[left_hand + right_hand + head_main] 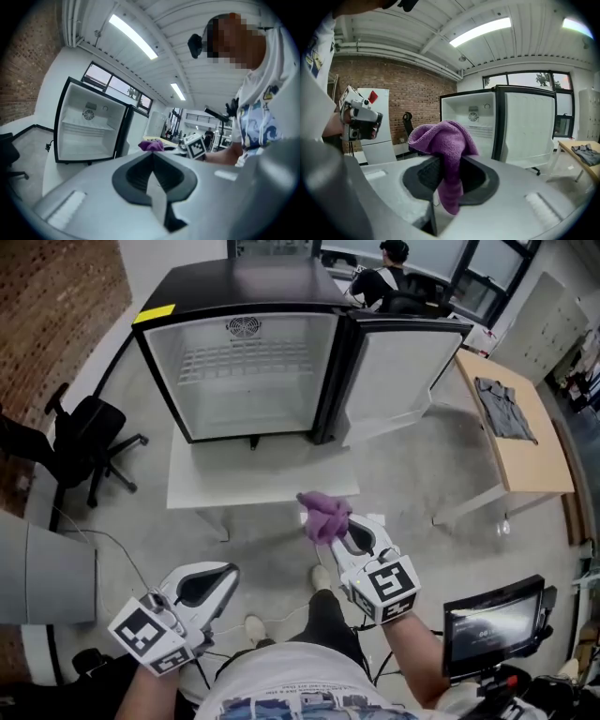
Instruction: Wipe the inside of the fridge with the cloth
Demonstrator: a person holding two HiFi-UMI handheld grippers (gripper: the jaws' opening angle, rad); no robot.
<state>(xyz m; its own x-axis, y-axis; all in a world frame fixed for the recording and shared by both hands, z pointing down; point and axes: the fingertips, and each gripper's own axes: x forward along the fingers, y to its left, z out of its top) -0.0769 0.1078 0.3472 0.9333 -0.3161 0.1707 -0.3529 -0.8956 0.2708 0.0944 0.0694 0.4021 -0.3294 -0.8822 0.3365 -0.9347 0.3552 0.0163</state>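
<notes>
Right gripper (336, 536) fingers clamp the purple cloth (324, 514). Left gripper (223, 574) (fingers together) sits at seven o'clock, the open fridge (246, 404) at twelve.

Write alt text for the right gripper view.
The right gripper is shut on a bunched purple cloth, aimed at an open fridge with its door open to the right. The left gripper and a brick wall are at left.

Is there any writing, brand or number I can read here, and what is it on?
None can be read.
Yellow sticker on the fridge: too small to read.
Screen at lower right: blurred.
Square markers: black-and-white patterns, not letters.
</notes>
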